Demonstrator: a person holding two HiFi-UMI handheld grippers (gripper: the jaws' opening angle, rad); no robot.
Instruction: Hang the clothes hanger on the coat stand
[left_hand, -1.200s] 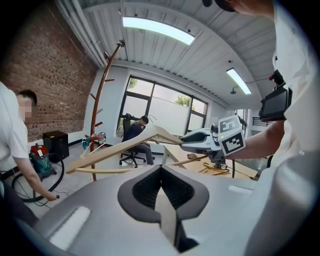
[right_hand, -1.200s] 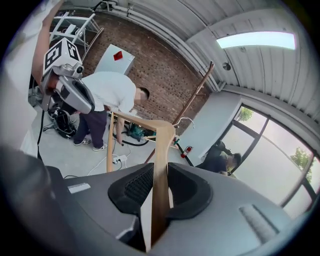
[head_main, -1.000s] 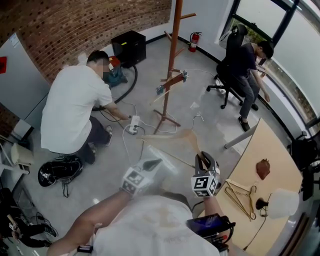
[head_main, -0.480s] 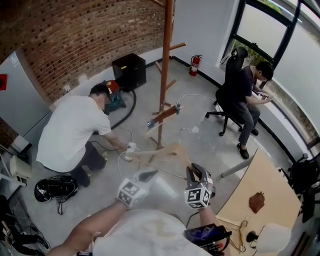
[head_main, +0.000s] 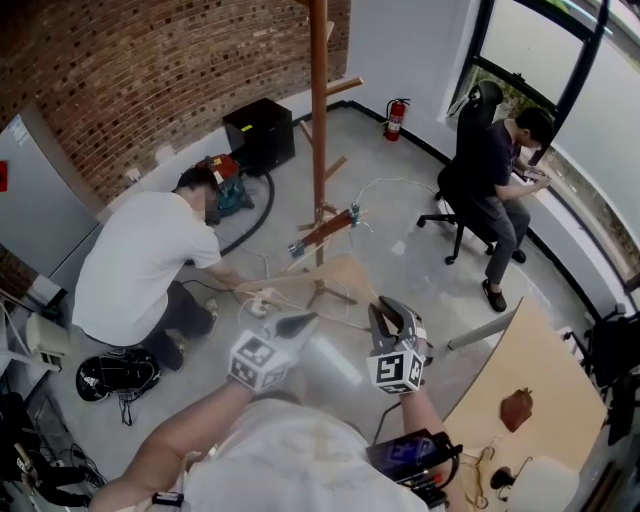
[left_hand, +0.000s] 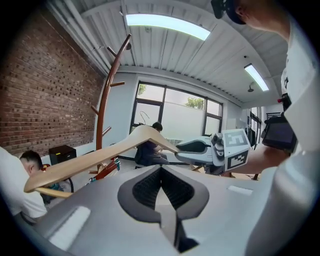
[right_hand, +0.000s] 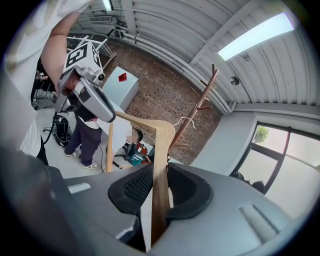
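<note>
The wooden coat stand (head_main: 318, 130) rises from the floor ahead, with pegs up its pole; it also shows as a stand (left_hand: 107, 90) in the left gripper view and as a stand (right_hand: 200, 107) in the right gripper view. My right gripper (head_main: 391, 318) is shut on one arm of the pale wooden hanger (head_main: 330, 282), and that arm (right_hand: 160, 170) runs up between the pads. The hanger's metal hook (right_hand: 183, 120) points toward the stand. My left gripper (head_main: 296, 323) hovers beside the hanger (left_hand: 100, 157), shut, with nothing seen between its pads.
A person in a white shirt (head_main: 150, 260) crouches left of the stand's base among cables. Another person (head_main: 495, 160) sits on an office chair by the window. A black box (head_main: 258, 125) and fire extinguisher (head_main: 397, 118) stand at the wall. A wooden table (head_main: 500, 370) lies at right.
Both grippers and the hanger have moved forward and a little up toward the coat stand. The stand now looks nearer, and the table has slid toward the lower right edge.
</note>
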